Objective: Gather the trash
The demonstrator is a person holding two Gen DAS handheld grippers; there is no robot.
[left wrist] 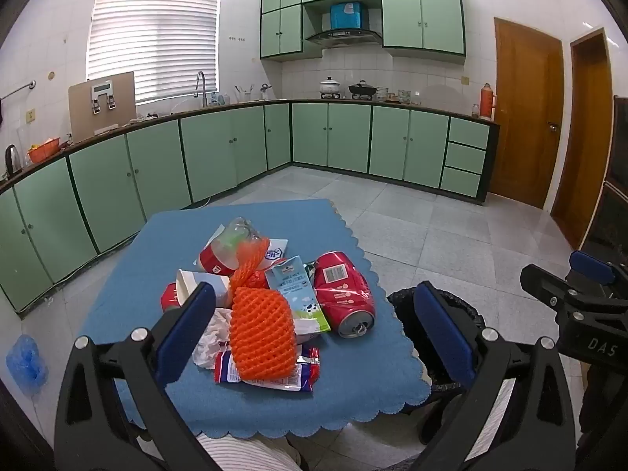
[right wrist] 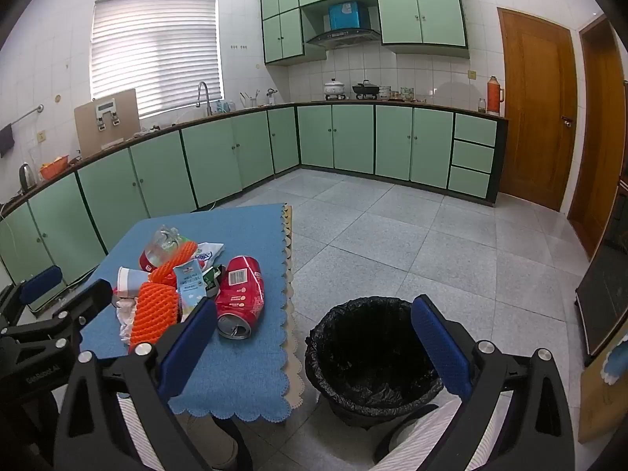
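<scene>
A pile of trash lies on a blue-clothed table (left wrist: 353,384): an orange foam fruit net (left wrist: 261,333), a crushed red can (left wrist: 345,294), a milk carton (left wrist: 298,294), a red-and-white snack wrapper (left wrist: 267,373), a crumpled tissue (left wrist: 214,333), a paper cup (left wrist: 196,278) and a clear plastic bottle (left wrist: 231,243). My left gripper (left wrist: 314,333) is open and empty, held above the pile's near side. My right gripper (right wrist: 314,345) is open and empty, above the bin (right wrist: 373,353), which is lined with a black bag and stands on the floor right of the table. The can (right wrist: 239,294) and net (right wrist: 153,310) show there too.
Green kitchen cabinets (left wrist: 235,149) run along the far and left walls. Wooden doors (left wrist: 526,110) stand at the right. Tiled floor (right wrist: 392,227) lies beyond the table. A blue crumpled item (left wrist: 25,361) lies on the floor at left.
</scene>
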